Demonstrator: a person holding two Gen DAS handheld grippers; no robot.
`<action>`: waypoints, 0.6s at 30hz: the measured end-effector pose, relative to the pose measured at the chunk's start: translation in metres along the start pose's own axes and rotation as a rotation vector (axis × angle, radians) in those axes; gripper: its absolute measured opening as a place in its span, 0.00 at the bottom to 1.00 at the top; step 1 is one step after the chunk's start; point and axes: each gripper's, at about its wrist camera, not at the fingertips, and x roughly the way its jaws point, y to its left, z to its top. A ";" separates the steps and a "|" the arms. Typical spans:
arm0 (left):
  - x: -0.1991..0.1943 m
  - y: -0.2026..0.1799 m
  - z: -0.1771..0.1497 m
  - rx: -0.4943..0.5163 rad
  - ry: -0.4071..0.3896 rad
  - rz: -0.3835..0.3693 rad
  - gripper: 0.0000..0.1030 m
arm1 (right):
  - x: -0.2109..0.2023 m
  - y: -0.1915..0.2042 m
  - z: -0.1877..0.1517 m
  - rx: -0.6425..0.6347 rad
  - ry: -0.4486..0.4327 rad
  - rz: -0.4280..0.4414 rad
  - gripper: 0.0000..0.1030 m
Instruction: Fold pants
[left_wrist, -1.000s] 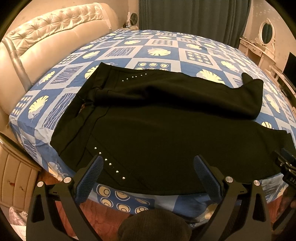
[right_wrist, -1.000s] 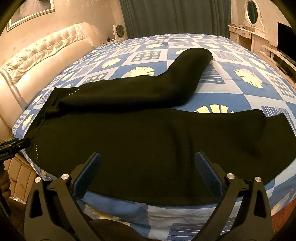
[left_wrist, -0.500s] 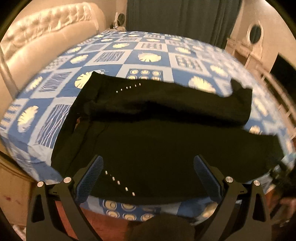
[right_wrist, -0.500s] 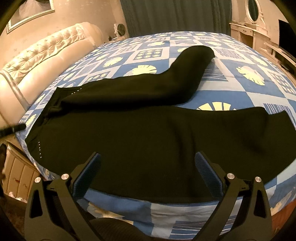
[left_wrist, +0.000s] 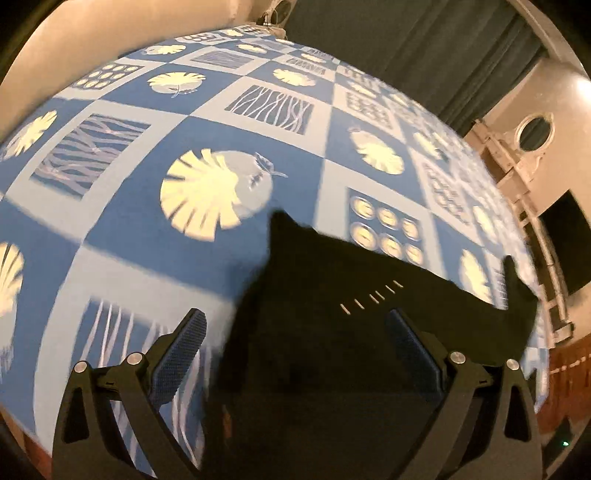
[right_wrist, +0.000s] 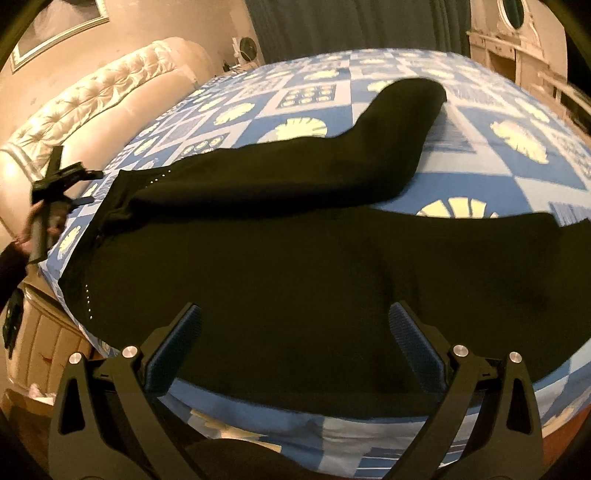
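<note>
A pair of black pants (right_wrist: 295, 266) lies spread on a bed (right_wrist: 509, 162) covered in a blue and cream patchwork print. Taking the pants as the landmark: the waistband end, marked by a short row of small silver studs (right_wrist: 88, 299), points toward the padded cream headboard (right_wrist: 96, 103). One leg runs along the near edge of the bed; the other angles away toward the far side, so the legs are splayed, not stacked.

The right tongs (right_wrist: 295, 339) hang over the near leg, released and wide apart, holding nothing. The left tongs (left_wrist: 295, 347) are also spread and empty, poised above the waistband corner that lies farthest from the near edge; from the right view, the left tool (right_wrist: 55, 184) shows in a hand (right_wrist: 35, 229) just off the waistband.

No fold looks made yet. The step appears to be the approach for the first grasp. The next move likely calls for pinching the far waistband corner and the far leg, then bringing that leg over the near one.

The left view is blurred. The near leg's hem runs out of frame, and the black fabric hides seams and creases.
</note>
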 end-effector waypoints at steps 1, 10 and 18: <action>0.012 0.003 0.008 0.008 0.013 0.005 0.94 | 0.003 -0.001 0.001 0.007 0.006 0.002 0.98; 0.059 0.005 0.031 0.143 0.086 0.064 0.35 | 0.030 -0.006 0.021 0.049 0.069 0.074 0.98; 0.068 0.014 0.028 0.101 0.143 0.016 0.11 | 0.075 0.022 0.126 -0.165 0.067 0.269 0.98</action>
